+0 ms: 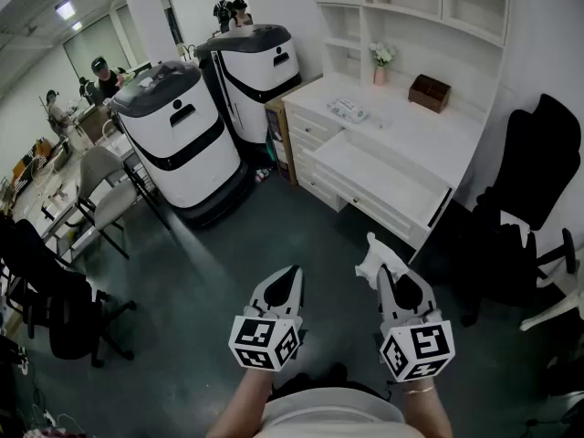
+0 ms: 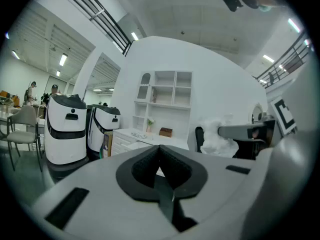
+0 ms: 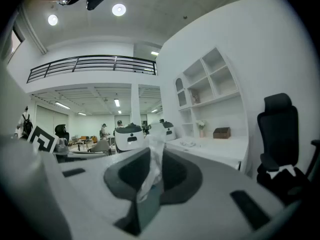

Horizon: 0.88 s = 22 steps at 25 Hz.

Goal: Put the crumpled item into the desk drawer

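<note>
A white crumpled item (image 1: 371,255) sticks up from the tips of my right gripper (image 1: 380,270), which is shut on it. In the right gripper view the crumpled item (image 3: 154,151) is pinched between the jaws. My left gripper (image 1: 290,274) hangs beside it, shut and empty; its jaws meet at a point in the left gripper view (image 2: 160,148). Both are held over the dark floor, short of the white desk (image 1: 401,117). The desk drawer (image 1: 379,179) stands pulled out towards me, and no contents show in it. The crumpled item (image 2: 215,136) also appears at the right of the left gripper view.
Two large white-and-black machines (image 1: 178,140) (image 1: 251,62) stand left of the desk. A black office chair (image 1: 538,181) is at the right, a grey chair (image 1: 100,190) and a black chair (image 1: 46,299) at the left. A brown box (image 1: 429,92) and a flower vase (image 1: 380,62) sit on the desk. People stand in the background.
</note>
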{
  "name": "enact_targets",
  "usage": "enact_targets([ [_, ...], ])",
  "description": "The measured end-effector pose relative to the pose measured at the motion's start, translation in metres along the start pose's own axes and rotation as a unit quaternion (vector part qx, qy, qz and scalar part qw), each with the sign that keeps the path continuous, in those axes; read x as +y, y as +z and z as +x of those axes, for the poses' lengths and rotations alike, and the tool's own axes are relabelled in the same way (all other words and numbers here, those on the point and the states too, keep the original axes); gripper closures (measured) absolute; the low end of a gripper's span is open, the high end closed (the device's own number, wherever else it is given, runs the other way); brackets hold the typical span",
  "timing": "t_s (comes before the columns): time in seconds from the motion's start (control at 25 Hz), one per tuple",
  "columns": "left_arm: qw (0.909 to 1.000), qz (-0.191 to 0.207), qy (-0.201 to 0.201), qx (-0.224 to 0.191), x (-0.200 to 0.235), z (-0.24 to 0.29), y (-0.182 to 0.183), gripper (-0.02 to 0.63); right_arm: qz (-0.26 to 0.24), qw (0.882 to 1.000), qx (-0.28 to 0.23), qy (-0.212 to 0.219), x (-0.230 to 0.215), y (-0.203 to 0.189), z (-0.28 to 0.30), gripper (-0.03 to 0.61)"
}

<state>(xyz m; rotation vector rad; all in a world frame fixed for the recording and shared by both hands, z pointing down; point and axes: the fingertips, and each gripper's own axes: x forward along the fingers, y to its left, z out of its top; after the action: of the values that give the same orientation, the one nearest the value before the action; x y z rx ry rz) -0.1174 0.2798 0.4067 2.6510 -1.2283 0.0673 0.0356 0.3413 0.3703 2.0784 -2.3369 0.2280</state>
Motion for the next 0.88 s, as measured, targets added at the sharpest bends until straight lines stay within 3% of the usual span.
enact_targets([
  [0.52, 0.9998, 0.015, 0.000, 0.012, -0.010, 0.005, -0.004, 0.620, 0.015, 1.000, -0.004, 0.013, -0.007, -0.006, -0.004, 0.526],
  [0.88, 0.9996, 0.015, 0.026, 0.001, -0.003, 0.008, -0.003, 0.620, 0.020, 1.000, -0.008, 0.009, -0.020, -0.004, -0.005, 0.526],
])
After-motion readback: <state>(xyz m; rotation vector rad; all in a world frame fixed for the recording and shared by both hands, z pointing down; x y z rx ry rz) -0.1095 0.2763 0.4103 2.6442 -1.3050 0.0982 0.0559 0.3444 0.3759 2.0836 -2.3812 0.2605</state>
